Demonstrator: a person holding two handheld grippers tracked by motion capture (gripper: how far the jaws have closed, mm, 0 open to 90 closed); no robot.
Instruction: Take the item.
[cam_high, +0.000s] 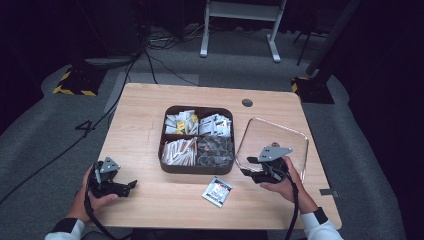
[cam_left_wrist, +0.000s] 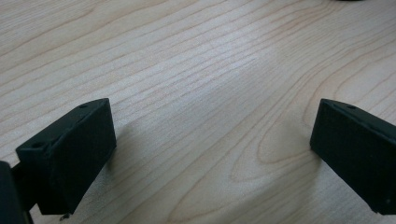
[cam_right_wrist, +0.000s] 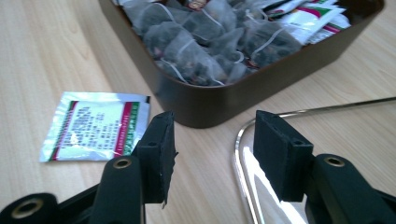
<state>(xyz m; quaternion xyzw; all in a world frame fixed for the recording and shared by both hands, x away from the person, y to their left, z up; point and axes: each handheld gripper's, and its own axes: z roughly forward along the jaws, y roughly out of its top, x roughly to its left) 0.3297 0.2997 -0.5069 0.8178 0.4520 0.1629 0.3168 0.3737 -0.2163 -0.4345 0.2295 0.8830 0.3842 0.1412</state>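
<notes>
Two tongs work over one wooden worktop (cam_high: 145, 107), one in each of a person's hands. A single loose sachet (cam_high: 217, 191) lies flat on the wood just in front of a dark brown tray (cam_high: 197, 169) with four compartments; it is silver with a white printed panel edged in red and green, its small print too fine to read. The right tongs (cam_right_wrist: 214, 140) stand apart with nothing between them, the sachet to their left and the corner of one clear lid (cam_right_wrist: 243, 140) beneath them in the right gripper view. That lid lies flat beside the tray's right side. The tray's near right compartment is heaped with pyramid tea bags (cam_right_wrist: 205, 39); the far two hold paper packets, the near left pale sticks. The left tongs (cam_left_wrist: 212, 140) are spread wide over bare wood, well apart from the tray.
</notes>
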